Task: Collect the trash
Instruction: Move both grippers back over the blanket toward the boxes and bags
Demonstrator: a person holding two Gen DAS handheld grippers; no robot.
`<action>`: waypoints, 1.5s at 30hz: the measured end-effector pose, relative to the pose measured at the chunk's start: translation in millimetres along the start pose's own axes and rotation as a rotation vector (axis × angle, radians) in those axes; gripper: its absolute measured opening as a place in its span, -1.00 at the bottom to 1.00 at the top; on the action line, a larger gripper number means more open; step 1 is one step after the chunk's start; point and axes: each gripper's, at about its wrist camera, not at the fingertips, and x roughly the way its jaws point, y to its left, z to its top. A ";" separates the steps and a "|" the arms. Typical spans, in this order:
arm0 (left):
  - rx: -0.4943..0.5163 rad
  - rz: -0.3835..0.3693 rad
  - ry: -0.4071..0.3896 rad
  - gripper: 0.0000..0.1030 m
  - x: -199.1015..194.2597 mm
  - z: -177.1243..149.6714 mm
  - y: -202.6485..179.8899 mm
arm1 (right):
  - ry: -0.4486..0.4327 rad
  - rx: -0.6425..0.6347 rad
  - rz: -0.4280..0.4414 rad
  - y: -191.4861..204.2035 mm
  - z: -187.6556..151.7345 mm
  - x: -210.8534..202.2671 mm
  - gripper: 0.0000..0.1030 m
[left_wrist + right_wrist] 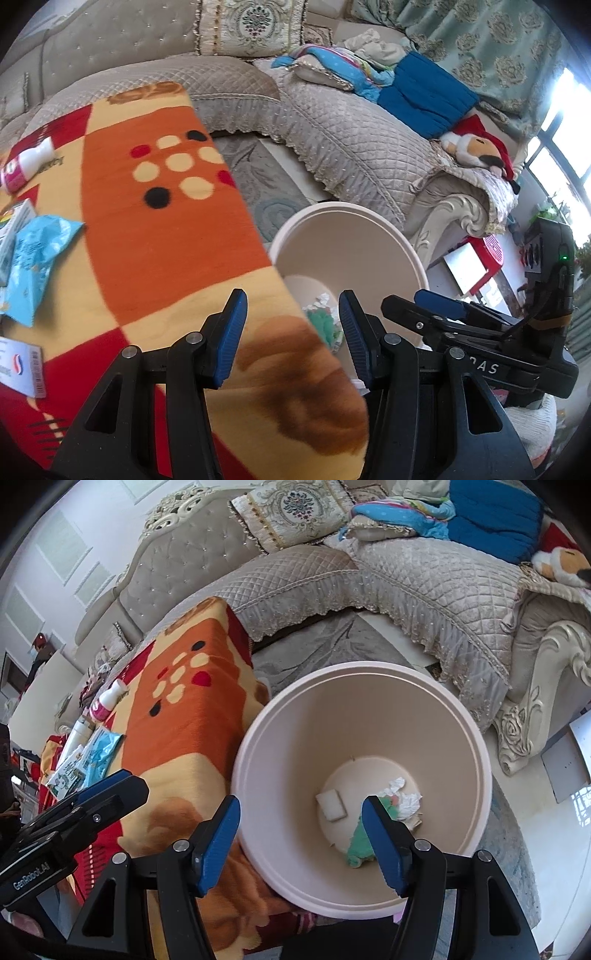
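Patterned blanket [155, 236], bottle [26, 166], blue wrapper [33, 262]

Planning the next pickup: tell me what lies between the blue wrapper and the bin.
Only bare orange-patterned blanket lies between the blue wrapper and the bin, shown in the left wrist view.

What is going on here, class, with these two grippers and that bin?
A person is clearing trash with two handheld grippers. Both the left gripper and right gripper have open, empty jaws. The pale pink round plastic bin already holds crumpled white paper and green scraps. A light blue snack wrapper and small pink-labelled bottle remain on the orange patterned blanket.
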 end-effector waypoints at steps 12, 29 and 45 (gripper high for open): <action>-0.012 0.041 -0.038 -0.03 -31.0 -13.2 35.3 | -0.023 -0.042 0.024 44.0 6.8 -2.3 0.29; -0.148 0.099 -0.064 -0.03 -87.5 -48.1 119.3 | -0.027 -0.179 0.131 137.1 15.4 1.9 0.33; -0.337 0.257 -0.158 0.10 -158.9 -74.7 241.1 | 0.091 -0.308 0.231 231.4 4.2 53.4 0.33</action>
